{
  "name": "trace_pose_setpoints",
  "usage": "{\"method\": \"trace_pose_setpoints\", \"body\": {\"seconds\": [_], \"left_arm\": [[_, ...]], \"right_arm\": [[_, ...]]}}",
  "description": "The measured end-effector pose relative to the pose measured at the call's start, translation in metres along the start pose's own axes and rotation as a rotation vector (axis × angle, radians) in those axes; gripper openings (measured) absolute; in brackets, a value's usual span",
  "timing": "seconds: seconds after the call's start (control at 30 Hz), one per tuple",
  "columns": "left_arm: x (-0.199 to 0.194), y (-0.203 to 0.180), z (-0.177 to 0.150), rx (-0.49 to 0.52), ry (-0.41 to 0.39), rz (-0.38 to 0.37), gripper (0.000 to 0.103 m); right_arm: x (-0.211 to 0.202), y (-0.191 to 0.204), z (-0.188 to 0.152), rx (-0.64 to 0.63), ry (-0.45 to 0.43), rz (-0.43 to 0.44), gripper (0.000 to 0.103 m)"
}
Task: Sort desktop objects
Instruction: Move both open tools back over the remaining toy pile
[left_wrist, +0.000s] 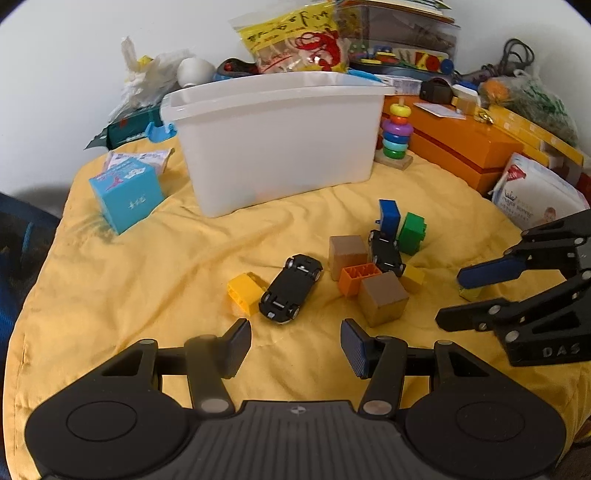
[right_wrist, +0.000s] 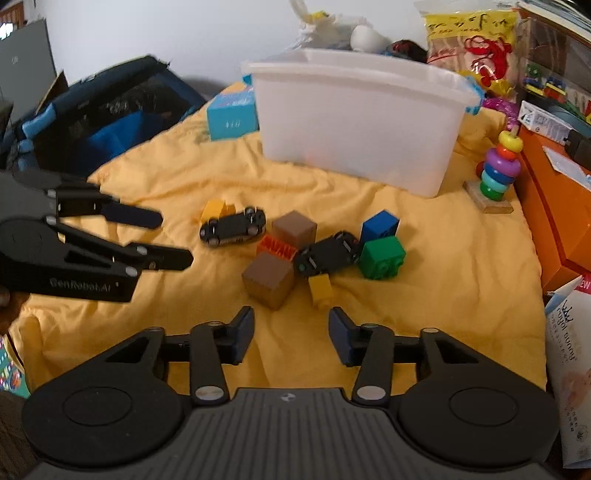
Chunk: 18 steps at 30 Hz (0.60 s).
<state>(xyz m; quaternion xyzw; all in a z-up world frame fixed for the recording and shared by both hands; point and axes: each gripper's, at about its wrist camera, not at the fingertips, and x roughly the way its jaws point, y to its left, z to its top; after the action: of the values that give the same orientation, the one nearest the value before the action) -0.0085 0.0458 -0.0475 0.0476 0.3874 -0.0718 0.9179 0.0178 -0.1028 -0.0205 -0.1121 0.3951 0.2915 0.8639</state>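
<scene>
Left wrist view: I am holding my left gripper (left_wrist: 295, 345) spread and empty, just short of the nearer black toy car (left_wrist: 291, 288).
Its long axis is slanting up-right; a yellow brick (left_wrist: 245, 291) is touching its left flank; open yellow cloth (left_wrist: 147, 280) is lying leftward.

Right wrist view: I am holding my right gripper (right_wrist: 291, 336) parted, pinching nothing, the small yellow brick (right_wrist: 320, 290) lying dead ahead.
The white bin (right_wrist: 354, 125) is standing beyond the pile.

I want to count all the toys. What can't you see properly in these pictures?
- Inside of the white bin: both views look at its frosted wall, so its contents are hidden.
- Small yellow thing: left view, mostly behind the right gripper.
- Yellow brick: right view, partly behind the black car.
- Shelf toys: too small and crowded.
</scene>
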Motion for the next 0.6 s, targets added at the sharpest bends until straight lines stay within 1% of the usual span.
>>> {"method": "trace_pose_setpoints", "body": {"seconds": [0.03,0.1,0.13,0.23,0.3,0.4,0.43,0.5,0.57,0.6], "left_arm": [[0.002,-0.001,0.001,0.005,0.006,-0.008,0.058],[0.006,-0.001,0.005,0.02,0.013,-0.028,0.058],[0.008,-0.003,0.007,0.037,0.006,-0.027,0.058],[0.02,-0.005,0.015,0.121,-0.005,0.02,0.057],[0.029,-0.003,0.02,0.164,-0.001,0.011,0.055],[0.047,-0.008,0.024,0.246,0.046,-0.019,0.043],[0.052,-0.01,0.023,0.273,0.051,-0.018,0.043],[0.061,-0.012,0.022,0.315,0.061,-0.012,0.038],[0.067,-0.009,0.024,0.317,0.058,-0.018,0.023],[0.069,-0.007,0.026,0.304,0.057,-0.021,0.023]], "right_arm": [[0.001,0.001,-0.001,-0.007,0.005,-0.001,0.045],[0.005,0.004,-0.001,-0.024,0.016,-0.004,0.039],[0.006,0.005,-0.001,-0.031,0.018,-0.007,0.039],[0.006,0.006,0.001,-0.036,0.009,-0.007,0.039],[0.006,0.007,0.002,-0.037,0.007,-0.011,0.04],[0.007,0.008,0.002,-0.031,0.012,-0.009,0.04],[0.007,0.008,0.002,-0.029,0.013,-0.009,0.04],[0.006,0.009,0.002,-0.03,0.013,-0.013,0.04],[0.006,0.01,0.001,-0.029,0.013,-0.02,0.041],[0.006,0.01,0.0,-0.025,0.015,-0.019,0.042]]}}
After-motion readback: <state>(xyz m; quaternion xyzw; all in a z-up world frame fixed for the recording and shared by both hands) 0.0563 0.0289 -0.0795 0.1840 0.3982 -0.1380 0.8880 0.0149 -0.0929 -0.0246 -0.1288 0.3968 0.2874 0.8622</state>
